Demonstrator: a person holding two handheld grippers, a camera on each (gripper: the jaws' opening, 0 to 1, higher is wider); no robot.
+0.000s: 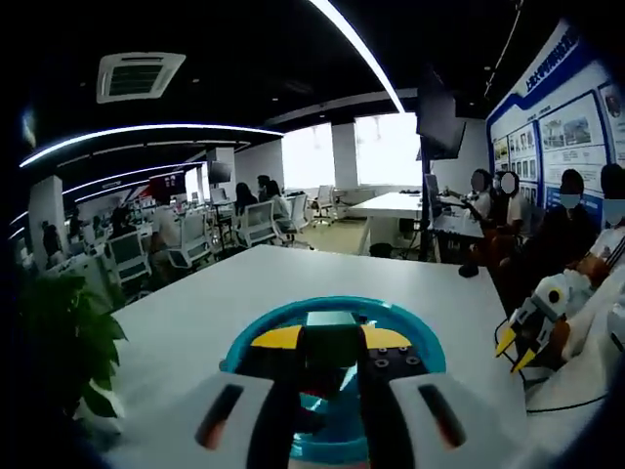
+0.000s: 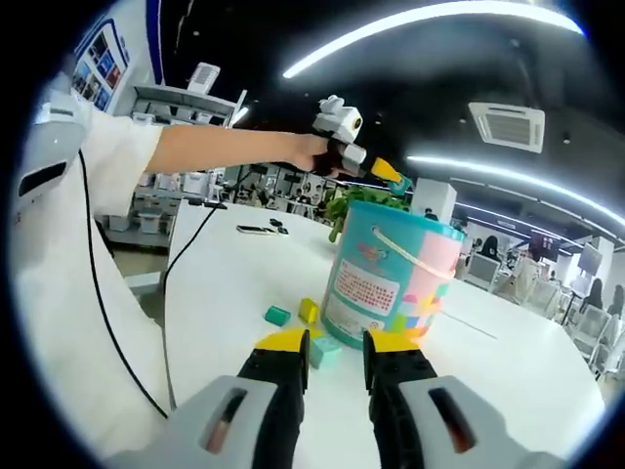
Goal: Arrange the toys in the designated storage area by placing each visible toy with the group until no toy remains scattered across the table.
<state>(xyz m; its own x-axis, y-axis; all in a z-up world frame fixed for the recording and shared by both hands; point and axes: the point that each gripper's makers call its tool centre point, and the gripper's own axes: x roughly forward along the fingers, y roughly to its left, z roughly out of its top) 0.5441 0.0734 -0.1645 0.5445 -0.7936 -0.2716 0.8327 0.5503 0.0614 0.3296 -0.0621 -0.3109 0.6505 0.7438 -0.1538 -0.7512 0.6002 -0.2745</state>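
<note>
The left hand-held gripper [image 2: 376,174] hovers over the open toy bucket [image 2: 391,283], seemingly gripping a dark block [image 1: 330,354] for dropping. The right hand-held gripper [image 2: 335,357], jaws apart and empty, nears loose blocks [image 2: 308,311] on the table [image 2: 234,283] beside the bucket; closing on one comes next.

an open-plan office: rows of white desks with swivel chairs [image 1: 256,223], seated people at work, curved ceiling light strips [image 1: 146,132], a ceiling air-conditioning vent [image 1: 137,76], a wall of display posters [image 1: 557,127], a hanging monitor [image 1: 439,122], bright windows [image 1: 361,151] behind.
</note>
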